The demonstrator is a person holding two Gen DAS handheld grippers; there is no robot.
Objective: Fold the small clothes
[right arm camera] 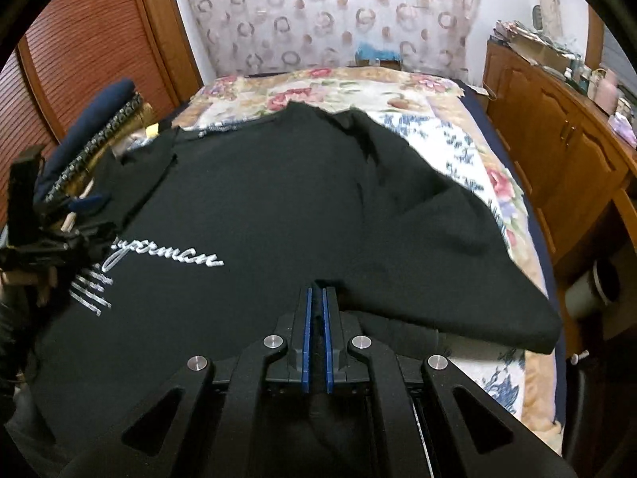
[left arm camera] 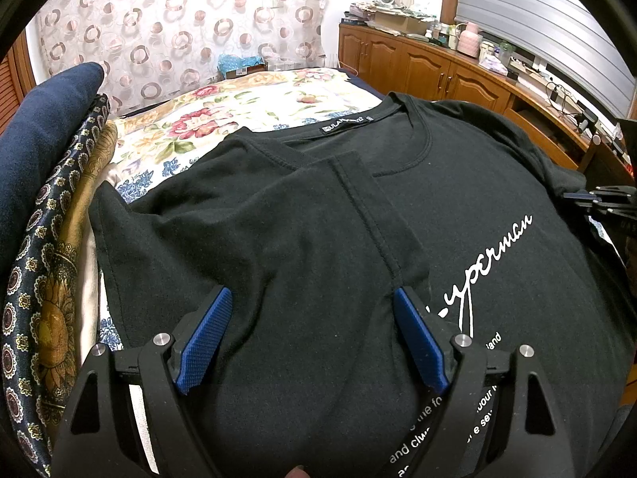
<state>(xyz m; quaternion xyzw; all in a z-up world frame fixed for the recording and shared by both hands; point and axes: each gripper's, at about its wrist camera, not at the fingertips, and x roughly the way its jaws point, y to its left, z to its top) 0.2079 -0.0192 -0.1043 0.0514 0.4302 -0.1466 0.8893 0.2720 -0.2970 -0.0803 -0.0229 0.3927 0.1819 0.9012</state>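
Note:
A black T-shirt with white "superman" lettering lies face up on the floral bedspread. Its left sleeve and side are folded over onto the front. My left gripper is open just above that folded part, its blue pads apart. In the right wrist view the shirt fills the middle. My right gripper is shut on the shirt's right side edge and lifts the fabric, which drapes in a raised fold. The left gripper shows at the left edge.
A stack of folded cloths, navy and patterned gold, lies left of the shirt. Wooden cabinets with clutter on top run along the right of the bed. A curtain hangs behind the bed. A louvred wooden door stands at the left.

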